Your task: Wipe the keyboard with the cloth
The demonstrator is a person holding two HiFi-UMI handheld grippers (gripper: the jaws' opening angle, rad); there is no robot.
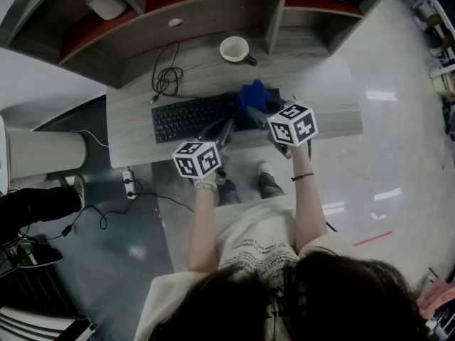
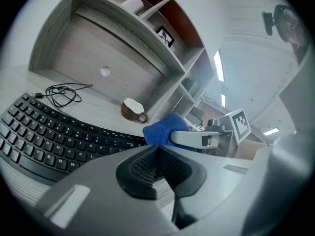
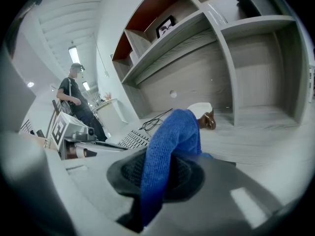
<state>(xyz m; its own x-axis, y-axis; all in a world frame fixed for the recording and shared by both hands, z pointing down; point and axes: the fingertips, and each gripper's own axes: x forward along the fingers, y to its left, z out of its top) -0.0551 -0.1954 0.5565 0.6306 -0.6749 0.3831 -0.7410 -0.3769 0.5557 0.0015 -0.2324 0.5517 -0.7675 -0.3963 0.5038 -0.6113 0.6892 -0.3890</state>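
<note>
A black keyboard [image 1: 190, 116] lies on the grey wooden desk [image 1: 327, 91]. My right gripper [image 1: 256, 110] is shut on a blue cloth [image 1: 254, 96], which hangs over the keyboard's right end. In the right gripper view the cloth [image 3: 172, 144] stands up from between the shut jaws. My left gripper [image 1: 228, 125] hovers just left of it, above the keyboard's front edge. Its jaws meet with nothing between them [image 2: 156, 154]. The left gripper view shows the keys [image 2: 44, 136] to the left and the cloth [image 2: 165, 129] just ahead.
A white-and-brown cup [image 1: 235, 49] stands behind the keyboard, and a coiled black cable [image 1: 166, 78] lies at the back left. Shelves [image 1: 213, 6] rise behind the desk. A power strip [image 1: 129, 184] lies on the floor. A person [image 3: 74, 100] stands far off.
</note>
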